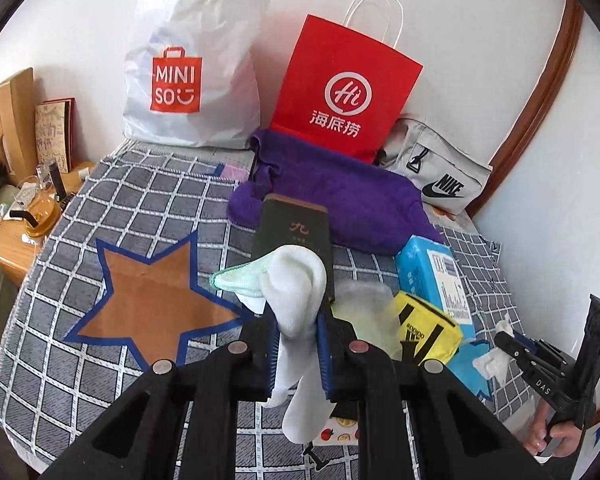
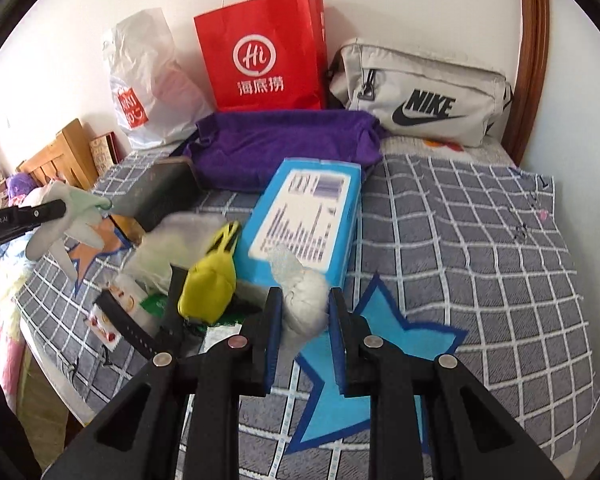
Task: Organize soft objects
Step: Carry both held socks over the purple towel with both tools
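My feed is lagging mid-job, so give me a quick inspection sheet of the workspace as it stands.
Surface: checked blanket bearing an orange star and a blue star.
Job's things: white sock and a pale bundle, each in a gripper; purple towel at the back.
Clutter: blue box, yellow pouch, dark box, Nike bag, red bag, Miniso bag.
Grippers: left gripper shut on the sock; right gripper shut on the bundle.
Cables: nothing seen.
Surroundings: white wall, wooden side table to the left.
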A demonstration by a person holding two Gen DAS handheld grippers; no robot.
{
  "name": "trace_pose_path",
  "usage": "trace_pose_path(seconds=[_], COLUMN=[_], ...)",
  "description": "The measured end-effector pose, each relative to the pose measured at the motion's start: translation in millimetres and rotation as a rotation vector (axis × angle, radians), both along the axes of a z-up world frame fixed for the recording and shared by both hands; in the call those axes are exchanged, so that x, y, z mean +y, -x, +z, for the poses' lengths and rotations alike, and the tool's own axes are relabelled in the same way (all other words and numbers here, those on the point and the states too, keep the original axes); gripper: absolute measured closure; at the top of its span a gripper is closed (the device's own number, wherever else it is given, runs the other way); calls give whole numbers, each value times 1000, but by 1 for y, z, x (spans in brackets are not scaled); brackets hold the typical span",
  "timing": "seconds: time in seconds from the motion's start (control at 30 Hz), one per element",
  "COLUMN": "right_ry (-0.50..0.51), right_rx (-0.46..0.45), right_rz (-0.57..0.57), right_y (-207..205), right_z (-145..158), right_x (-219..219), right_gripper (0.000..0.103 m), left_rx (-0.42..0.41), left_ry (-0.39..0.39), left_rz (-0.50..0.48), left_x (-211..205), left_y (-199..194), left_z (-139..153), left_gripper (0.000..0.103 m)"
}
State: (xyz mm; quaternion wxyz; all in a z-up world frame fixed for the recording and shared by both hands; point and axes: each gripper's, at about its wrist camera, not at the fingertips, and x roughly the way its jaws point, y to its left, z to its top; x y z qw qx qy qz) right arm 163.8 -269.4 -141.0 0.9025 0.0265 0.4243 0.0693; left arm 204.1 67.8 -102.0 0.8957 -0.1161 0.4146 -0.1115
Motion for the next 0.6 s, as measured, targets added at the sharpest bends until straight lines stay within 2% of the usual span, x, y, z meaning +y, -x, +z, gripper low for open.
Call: trace_pose_path(seconds=[0.13, 0.33, 0.6], right_ry=[-20, -10, -17], right_rx=[-31, -76, -122], right_rz=[7, 20, 42], right_y=[-18, -57, -106], right_z=[17, 41, 60], right_x=[-6, -8, -5], right_gripper=[81, 81, 81], left_rx=[1, -23, -64], left_ry=[-27, -114, -266], left_rz=[16, 58, 125], left_x=[-5, -13, -32], left_y=[-13, -42, -96], left_z=[12, 35, 54], left_gripper=[87, 87, 87])
